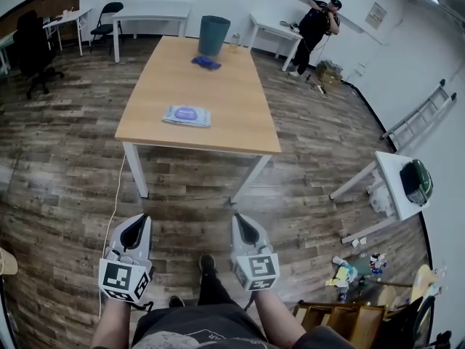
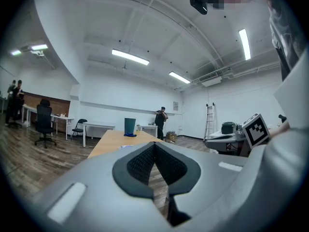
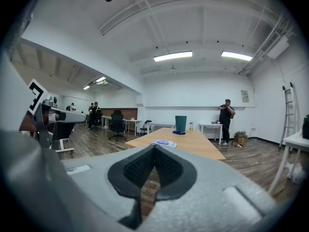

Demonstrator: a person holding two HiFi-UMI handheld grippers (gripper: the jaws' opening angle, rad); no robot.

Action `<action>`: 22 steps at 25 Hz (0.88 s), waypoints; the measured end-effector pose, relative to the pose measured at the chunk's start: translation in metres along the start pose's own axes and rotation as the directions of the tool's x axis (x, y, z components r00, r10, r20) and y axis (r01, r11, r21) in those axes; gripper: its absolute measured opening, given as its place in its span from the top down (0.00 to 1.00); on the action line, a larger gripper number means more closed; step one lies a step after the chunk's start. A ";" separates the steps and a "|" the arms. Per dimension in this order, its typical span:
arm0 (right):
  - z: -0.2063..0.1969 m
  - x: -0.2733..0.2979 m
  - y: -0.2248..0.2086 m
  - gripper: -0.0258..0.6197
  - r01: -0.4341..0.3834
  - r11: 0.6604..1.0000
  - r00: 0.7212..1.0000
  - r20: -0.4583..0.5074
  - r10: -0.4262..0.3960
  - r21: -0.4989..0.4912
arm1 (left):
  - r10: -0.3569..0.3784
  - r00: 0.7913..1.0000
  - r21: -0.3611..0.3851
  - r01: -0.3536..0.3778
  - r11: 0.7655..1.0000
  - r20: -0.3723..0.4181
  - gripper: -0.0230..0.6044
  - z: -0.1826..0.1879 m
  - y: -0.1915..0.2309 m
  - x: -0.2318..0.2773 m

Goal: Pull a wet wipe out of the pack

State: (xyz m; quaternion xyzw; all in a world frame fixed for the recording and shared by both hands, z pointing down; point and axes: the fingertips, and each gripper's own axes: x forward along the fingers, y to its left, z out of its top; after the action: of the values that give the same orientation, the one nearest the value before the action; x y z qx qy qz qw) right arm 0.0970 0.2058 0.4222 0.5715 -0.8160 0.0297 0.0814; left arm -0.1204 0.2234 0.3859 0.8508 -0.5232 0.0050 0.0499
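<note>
A flat pale-blue wet wipe pack (image 1: 187, 115) with a purple label lies near the front edge of a long wooden table (image 1: 240, 86). The right gripper view shows the pack (image 3: 163, 143) just above the jaws, far off. My left gripper (image 1: 136, 227) and right gripper (image 1: 240, 226) hang side by side over the floor, well short of the table. Both point level toward it. On each, the jaws meet at the tip with nothing between them.
A teal bin (image 1: 213, 35) and a small blue object (image 1: 205, 62) stand at the table's far end. A person (image 1: 314, 29) stands at the back right by white desks. A ladder (image 1: 420, 113) leans at the right. A white cable (image 1: 114, 209) trails on the floor by the left table leg.
</note>
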 end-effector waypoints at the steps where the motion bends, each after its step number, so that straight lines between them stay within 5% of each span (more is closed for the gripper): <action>1: 0.003 0.011 -0.005 0.97 -0.009 1.000 1.000 0.004 0.009 -0.001 | 0.006 1.000 0.010 -0.006 1.000 -0.001 0.93 0.001 0.001 0.009; 17: 0.027 0.154 -0.138 0.97 -0.076 0.997 0.997 0.003 0.076 0.017 | 0.172 0.985 0.063 -0.174 0.983 0.029 0.93 0.026 0.022 0.181; 22: 0.022 0.182 -0.152 0.97 -0.169 0.986 0.986 -0.009 0.169 0.007 | 0.229 0.973 0.071 -0.230 0.971 0.019 0.93 0.024 0.028 0.211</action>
State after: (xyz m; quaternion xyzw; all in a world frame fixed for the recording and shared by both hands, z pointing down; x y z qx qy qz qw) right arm 0.1765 -0.0188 0.4244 0.5004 -0.8610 0.0417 0.0809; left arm -0.0509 0.0208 0.3772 0.7858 -0.6178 0.0251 0.0152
